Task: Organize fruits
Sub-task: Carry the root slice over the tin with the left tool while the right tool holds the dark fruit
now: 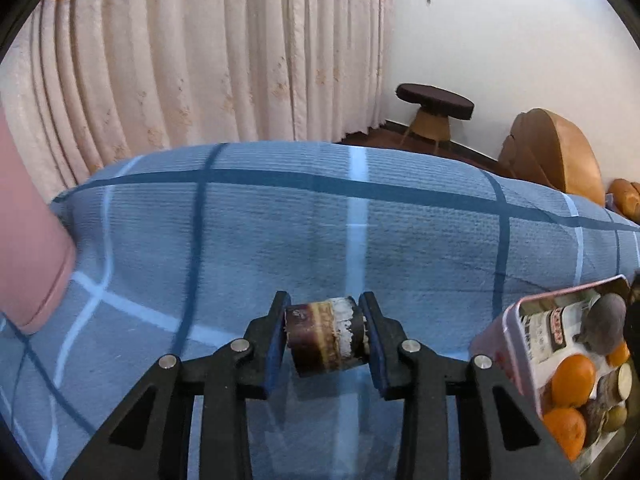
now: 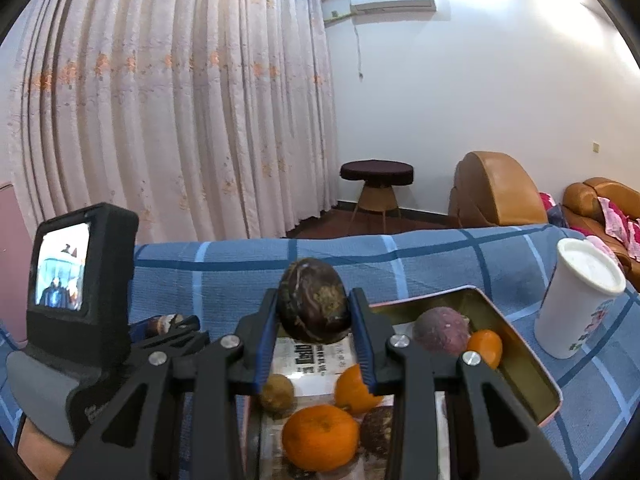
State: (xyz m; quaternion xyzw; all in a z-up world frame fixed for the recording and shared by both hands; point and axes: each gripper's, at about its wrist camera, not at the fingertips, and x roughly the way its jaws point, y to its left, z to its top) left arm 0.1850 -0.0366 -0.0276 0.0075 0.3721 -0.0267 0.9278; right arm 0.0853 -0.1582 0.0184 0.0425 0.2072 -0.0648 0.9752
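Observation:
My left gripper (image 1: pixel 325 338) is shut on a short dark-purple sugarcane piece (image 1: pixel 324 338) and holds it just above the blue checked cloth (image 1: pixel 280 232). The pink metal tin (image 1: pixel 516 320) lies to its right with oranges (image 1: pixel 574 374) and dark fruits inside. My right gripper (image 2: pixel 314 312) is shut on a dark brown passion fruit (image 2: pixel 314 306) and holds it above the tin (image 2: pixel 520 360). In the tin lie oranges (image 2: pixel 320 438), a purple passion fruit (image 2: pixel 440 330) and a small brown fruit (image 2: pixel 276 392). The left gripper (image 2: pixel 176 322) shows at the left in the right wrist view.
A white paper cup (image 2: pixel 580 300) stands on the cloth right of the tin. A pink object (image 1: pixel 28 240) stands at the left. Behind the table are curtains, a round stool (image 2: pixel 376 184) and brown armchairs (image 2: pixel 496 192).

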